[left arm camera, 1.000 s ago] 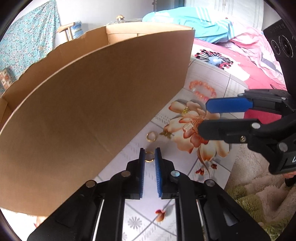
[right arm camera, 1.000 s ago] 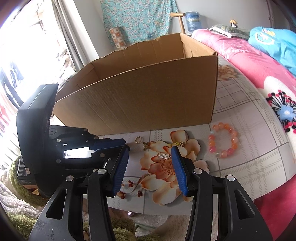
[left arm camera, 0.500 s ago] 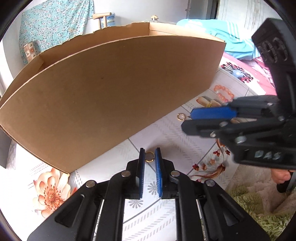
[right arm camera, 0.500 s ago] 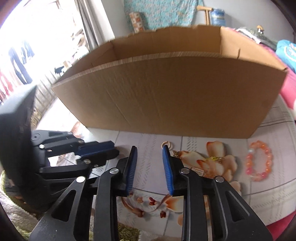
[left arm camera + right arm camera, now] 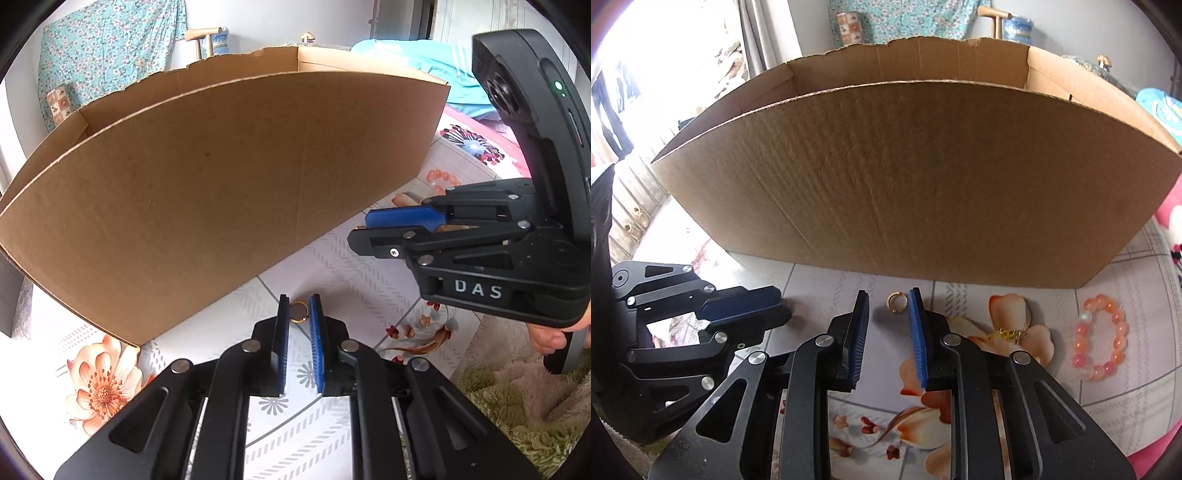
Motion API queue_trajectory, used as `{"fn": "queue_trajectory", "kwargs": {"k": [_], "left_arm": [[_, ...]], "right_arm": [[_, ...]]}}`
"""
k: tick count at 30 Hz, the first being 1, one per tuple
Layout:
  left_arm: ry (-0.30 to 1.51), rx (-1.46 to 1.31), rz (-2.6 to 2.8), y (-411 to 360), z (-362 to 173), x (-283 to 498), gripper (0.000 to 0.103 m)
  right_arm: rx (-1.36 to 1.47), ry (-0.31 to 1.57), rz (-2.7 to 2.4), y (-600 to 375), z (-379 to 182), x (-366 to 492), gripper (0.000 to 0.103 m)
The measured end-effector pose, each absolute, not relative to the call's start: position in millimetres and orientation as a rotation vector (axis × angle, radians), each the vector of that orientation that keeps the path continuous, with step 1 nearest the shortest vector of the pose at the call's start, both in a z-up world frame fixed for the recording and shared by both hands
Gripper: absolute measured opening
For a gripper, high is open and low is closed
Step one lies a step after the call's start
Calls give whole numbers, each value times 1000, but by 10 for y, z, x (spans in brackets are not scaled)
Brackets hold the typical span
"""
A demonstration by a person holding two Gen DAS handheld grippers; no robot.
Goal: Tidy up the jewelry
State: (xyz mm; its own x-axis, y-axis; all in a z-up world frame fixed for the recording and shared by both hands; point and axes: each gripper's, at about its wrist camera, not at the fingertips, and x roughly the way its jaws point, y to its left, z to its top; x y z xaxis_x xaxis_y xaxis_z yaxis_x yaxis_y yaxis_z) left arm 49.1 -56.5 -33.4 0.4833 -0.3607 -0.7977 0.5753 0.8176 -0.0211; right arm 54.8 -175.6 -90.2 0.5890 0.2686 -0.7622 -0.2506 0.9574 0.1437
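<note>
Our left gripper (image 5: 299, 312) pinches a gold ring (image 5: 297, 312) between its narrow jaws, just before the cardboard box (image 5: 221, 192). Our right gripper (image 5: 889, 303), jaws just closing, brackets a second ring (image 5: 897, 302) on the floral cloth (image 5: 1145, 398), seemingly not yet touching it; a bead bracelet (image 5: 1100, 338) lies well apart.

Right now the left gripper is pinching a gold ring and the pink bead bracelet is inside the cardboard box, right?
Not quite. The left gripper does pinch a gold ring, but the bead bracelet lies on the flowered cloth outside the cardboard box, as the right wrist view shows.
</note>
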Motion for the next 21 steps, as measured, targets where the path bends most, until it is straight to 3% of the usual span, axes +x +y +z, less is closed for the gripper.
{"fn": "queue_trajectory", "kwargs": {"k": [4, 8, 13, 14, 21], "left_arm": [[898, 263, -579, -550, -333, 483, 10], [897, 263, -578, -550, -333, 482, 10], [896, 262, -580, -545, -335, 485, 10], [896, 261, -580, -545, -335, 485, 10], [890, 266, -579, -546, -339, 482, 10]], "right_arm": [[-24, 878, 292, -1648, -913, 550, 19], [-62, 867, 278, -1538, -918, 520, 9], [-37, 867, 282, -1503, -938, 475, 7], [-27, 865, 282, -1505, -933, 467, 2], [23, 884, 291, -1702, -967, 461, 1]]}}
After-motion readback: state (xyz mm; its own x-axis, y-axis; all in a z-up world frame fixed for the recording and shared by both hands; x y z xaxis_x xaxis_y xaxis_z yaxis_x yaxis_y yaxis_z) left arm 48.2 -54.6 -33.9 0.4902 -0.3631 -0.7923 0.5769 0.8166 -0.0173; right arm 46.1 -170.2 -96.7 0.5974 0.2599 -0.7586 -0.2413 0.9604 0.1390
